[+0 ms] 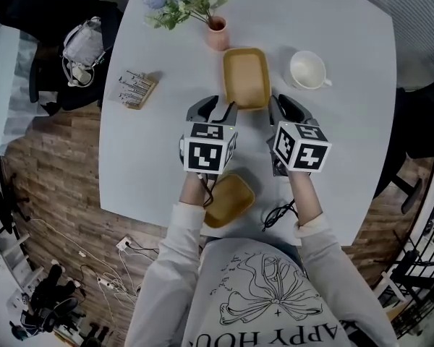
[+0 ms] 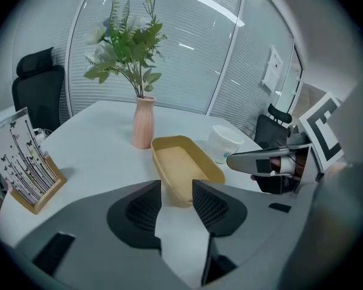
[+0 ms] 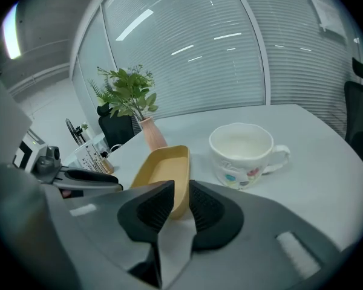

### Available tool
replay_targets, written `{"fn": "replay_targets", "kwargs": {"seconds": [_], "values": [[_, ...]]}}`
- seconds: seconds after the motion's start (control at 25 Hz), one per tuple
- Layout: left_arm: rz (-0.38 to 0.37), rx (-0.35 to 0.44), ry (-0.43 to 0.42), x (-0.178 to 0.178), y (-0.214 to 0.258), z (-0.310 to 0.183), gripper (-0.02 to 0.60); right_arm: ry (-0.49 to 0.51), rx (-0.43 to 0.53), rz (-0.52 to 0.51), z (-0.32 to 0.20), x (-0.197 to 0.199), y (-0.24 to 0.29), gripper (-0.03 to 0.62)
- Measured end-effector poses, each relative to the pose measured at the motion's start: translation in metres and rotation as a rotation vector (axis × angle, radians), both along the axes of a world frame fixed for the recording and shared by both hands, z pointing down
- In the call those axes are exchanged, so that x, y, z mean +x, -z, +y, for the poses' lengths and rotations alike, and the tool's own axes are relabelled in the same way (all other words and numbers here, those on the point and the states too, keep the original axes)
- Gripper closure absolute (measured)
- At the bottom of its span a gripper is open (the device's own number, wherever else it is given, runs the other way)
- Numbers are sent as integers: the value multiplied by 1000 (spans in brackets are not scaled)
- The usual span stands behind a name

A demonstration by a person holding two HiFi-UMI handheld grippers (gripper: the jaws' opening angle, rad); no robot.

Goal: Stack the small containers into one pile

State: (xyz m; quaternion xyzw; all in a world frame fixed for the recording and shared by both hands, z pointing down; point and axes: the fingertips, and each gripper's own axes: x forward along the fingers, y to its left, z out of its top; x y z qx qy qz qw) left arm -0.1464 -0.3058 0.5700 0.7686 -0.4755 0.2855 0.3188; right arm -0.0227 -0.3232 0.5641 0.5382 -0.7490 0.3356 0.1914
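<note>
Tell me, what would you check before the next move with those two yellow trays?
1. Both trays in sight: ok. The far tray lies by the vase, and the near tray lies close to the person.
2. Far tray empty: ok.
3. Left hand-held gripper open: ok. Its jaws are apart and face the far tray's near end.
4. Right hand-held gripper open: ok. Its jaws are apart at that tray's corner.
5. Either hand-held gripper touching the tray: cannot tell.
6. Cup apart from the far tray: ok.
</note>
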Motion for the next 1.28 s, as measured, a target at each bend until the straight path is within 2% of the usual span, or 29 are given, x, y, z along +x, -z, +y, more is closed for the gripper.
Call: {"fn": "replay_targets", "kwargs": {"seconds": [0.2, 0.36, 0.56, 0.88, 1.28], "values": [[-16, -51, -3, 1, -20, -3, 428, 12, -26, -9, -7, -3, -14, 508], [-6, -61, 1, 4, -26, -6, 431, 25, -44, -12, -9, -5, -23, 508], [15, -73, -21, 10, -28, -8, 473, 48, -83, -14, -5, -10, -35, 512], [1, -61, -25, 9, -22, -7, 503, 49, -82, -58, 0, -9, -26, 545], [4, -16, -19, -1, 11, 5, 523, 72, -67, -88, 20, -18, 0, 551]]}}
